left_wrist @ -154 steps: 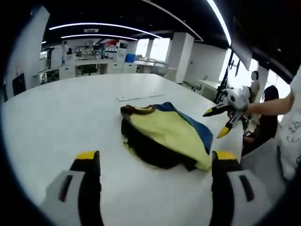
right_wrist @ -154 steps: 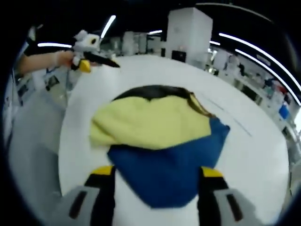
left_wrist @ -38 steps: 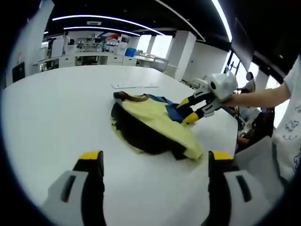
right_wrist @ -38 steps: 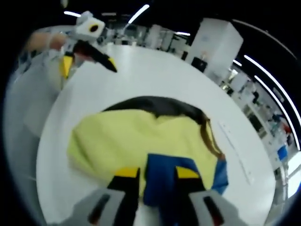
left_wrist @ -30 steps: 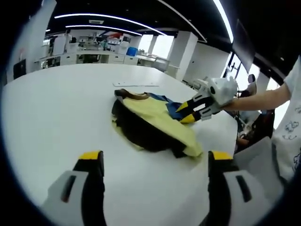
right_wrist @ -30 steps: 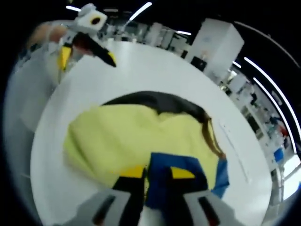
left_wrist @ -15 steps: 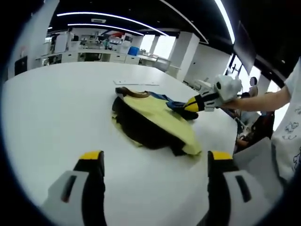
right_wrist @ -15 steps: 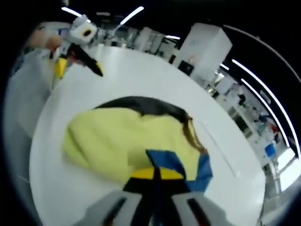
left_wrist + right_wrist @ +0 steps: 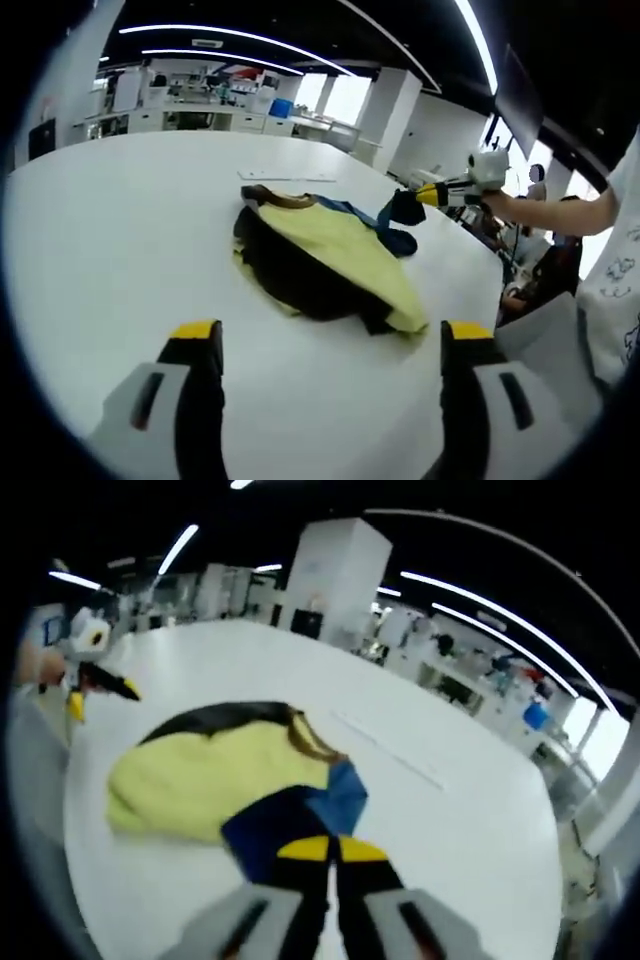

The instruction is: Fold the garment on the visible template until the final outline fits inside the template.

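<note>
Left gripper view: my left gripper (image 9: 325, 350) hangs over the bare white desk (image 9: 120, 240) with jaws spread wide, holding nothing. The garment (image 9: 320, 255), a yellow, black and blue bundle, lies crumpled toward the desk's far right part, near the right edge. From this side I see its black underside and brown collar, with the blue part lifted off the heap and pulled to the right by the right gripper (image 9: 432, 194), held in a person's hand (image 9: 497, 201). Beyond the garment a thin pale outline strip (image 9: 275, 177) lies flat on the desk; I cannot tell whether it is the template. Right gripper view: the right gripper (image 9: 332, 848) has its yellow-tipped jaws pressed together on the blue cloth (image 9: 290, 825), pinching it. Here the yellow panel (image 9: 200, 775) faces me and the black part lies at the far side. The left gripper (image 9: 95, 685) shows by the desk's edge (image 9: 70, 780), well apart from the garment. A thin line (image 9: 390, 748) runs across the desk past the garment.
</note>
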